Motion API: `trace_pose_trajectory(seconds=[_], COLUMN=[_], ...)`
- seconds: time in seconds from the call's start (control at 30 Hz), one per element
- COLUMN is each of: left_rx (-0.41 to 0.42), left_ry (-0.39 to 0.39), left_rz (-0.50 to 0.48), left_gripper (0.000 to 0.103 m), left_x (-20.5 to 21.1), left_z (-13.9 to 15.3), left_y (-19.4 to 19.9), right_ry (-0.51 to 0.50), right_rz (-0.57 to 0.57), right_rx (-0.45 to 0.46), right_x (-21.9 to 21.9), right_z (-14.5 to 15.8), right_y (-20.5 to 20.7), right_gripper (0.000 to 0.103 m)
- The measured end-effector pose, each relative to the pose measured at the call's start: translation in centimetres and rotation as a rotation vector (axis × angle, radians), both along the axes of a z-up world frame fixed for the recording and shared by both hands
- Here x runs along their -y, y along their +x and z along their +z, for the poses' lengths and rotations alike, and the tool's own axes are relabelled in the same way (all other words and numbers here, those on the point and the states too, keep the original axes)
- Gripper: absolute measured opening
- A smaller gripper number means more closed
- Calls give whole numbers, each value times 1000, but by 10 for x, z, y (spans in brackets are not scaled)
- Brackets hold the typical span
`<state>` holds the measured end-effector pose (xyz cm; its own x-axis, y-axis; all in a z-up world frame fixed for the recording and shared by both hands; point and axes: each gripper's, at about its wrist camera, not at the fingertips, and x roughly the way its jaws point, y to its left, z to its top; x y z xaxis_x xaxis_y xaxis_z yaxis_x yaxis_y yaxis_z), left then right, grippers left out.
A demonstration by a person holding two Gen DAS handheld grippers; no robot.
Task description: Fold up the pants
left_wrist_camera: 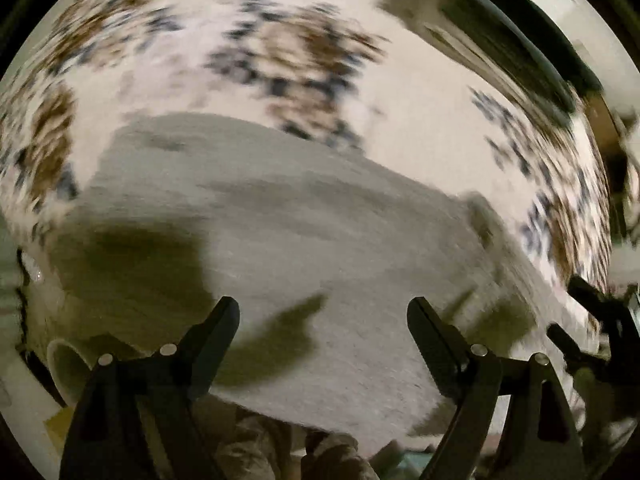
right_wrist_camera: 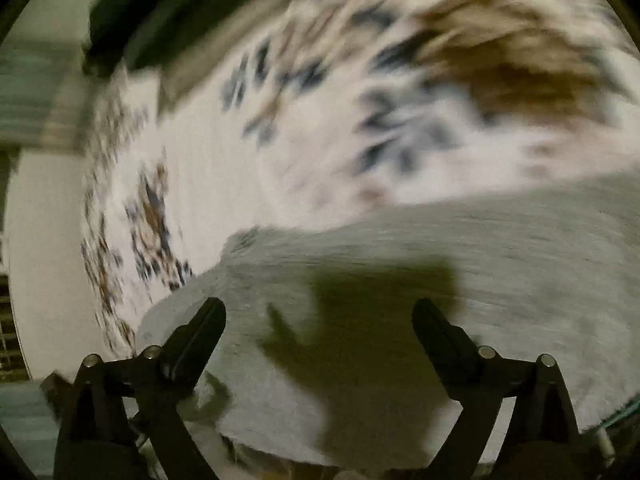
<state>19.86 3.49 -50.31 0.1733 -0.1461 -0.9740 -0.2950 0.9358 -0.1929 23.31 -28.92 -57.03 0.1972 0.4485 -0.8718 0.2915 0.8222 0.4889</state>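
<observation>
Grey pants lie flat on a white bedspread with a brown and blue flower print. Both views are motion-blurred. My left gripper is open and empty, held above the near part of the pants. My right gripper is also open and empty, over the near left part of the pants. The pants' left end shows in the right wrist view. The other gripper shows at the right edge of the left wrist view. Gripper shadows fall on the cloth.
A dark headboard or bed frame runs along the far side of the bed and also shows in the right wrist view. The bed's left edge drops off to the floor. A pale round object sits at lower left.
</observation>
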Motion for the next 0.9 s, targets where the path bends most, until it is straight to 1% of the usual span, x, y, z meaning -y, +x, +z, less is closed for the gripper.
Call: trace_pose_trajectory(seconds=[0.03, 0.07, 0.1, 0.13, 0.17, 0.27, 0.3, 0.33, 0.37, 0.4, 0.5, 0.53, 0.57, 0.6, 0.63, 0.67, 0.7, 0.73, 0.77, 0.83, 0.9], left_rx=[-2, -6, -10, -17, -22, -43, -51, -59, -67, -75, -86, -87, -87, -84, -79, -78, -83, -97, -118, -147, -129], left_ry=[-7, -11, -14, -25, -37, -46, -52, -53, -53, -52, -39, -35, -26, -18, -14, -8, -8, -11, -11, 15, 24], left_rz=[-34, -62, -84, -114, -140, -235, -258, -288, -307, -327, -381, -399, -415, -429, -443, -456, -461, -462, -458, -458, -472], left_gripper=[85, 86, 86, 86, 86, 86, 86, 86, 86, 86, 85, 86, 86, 86, 86, 86, 86, 86, 86, 86, 98], left_x=[18, 34, 47, 68, 87, 149, 165, 188, 203, 218, 262, 276, 288, 296, 306, 316, 322, 328, 332, 335, 337], left_z=[0, 0, -1, -3, -5, -15, -18, -23, -26, -29, -36, -39, -41, -43, -45, -49, -53, -61, -71, -88, -94], left_y=[3, 5, 7, 10, 12, 20, 24, 27, 30, 31, 36, 37, 38, 38, 38, 38, 39, 38, 38, 37, 38], right_ry=[0, -8, -19, -22, -39, -85, -99, -117, -129, -135, -137, -125, -122, -126, -104, -77, -26, 9, 62, 127, 176], right_rz=[-30, -82, -160, -216, -311, -501, -549, -614, -650, -704, -803, -813, -818, -824, -830, -832, -834, -828, -813, -788, -769], right_rx=[16, 25, 20, 11, -14, -53, -59, -63, -69, -70, -48, -25, -12, -8, 2, 3, -6, -24, -51, -64, -70], right_x=[14, 38, 72, 99, 139, 229, 251, 283, 301, 328, 395, 409, 428, 437, 451, 453, 463, 462, 460, 460, 458], right_z=[5, 13, 17, 20, 20, 20, 18, 17, 16, 15, 14, 12, 10, 7, 0, -7, -22, -36, -57, -85, -112], right_y=[-11, -31, -54, -71, -97, -159, -173, -192, -202, -216, -240, -245, -245, -246, -246, -245, -245, -244, -244, -244, -244], right_gripper=[96, 96, 96, 96, 96, 96, 96, 96, 96, 96, 96, 96, 96, 96, 96, 96, 96, 96, 96, 96, 96])
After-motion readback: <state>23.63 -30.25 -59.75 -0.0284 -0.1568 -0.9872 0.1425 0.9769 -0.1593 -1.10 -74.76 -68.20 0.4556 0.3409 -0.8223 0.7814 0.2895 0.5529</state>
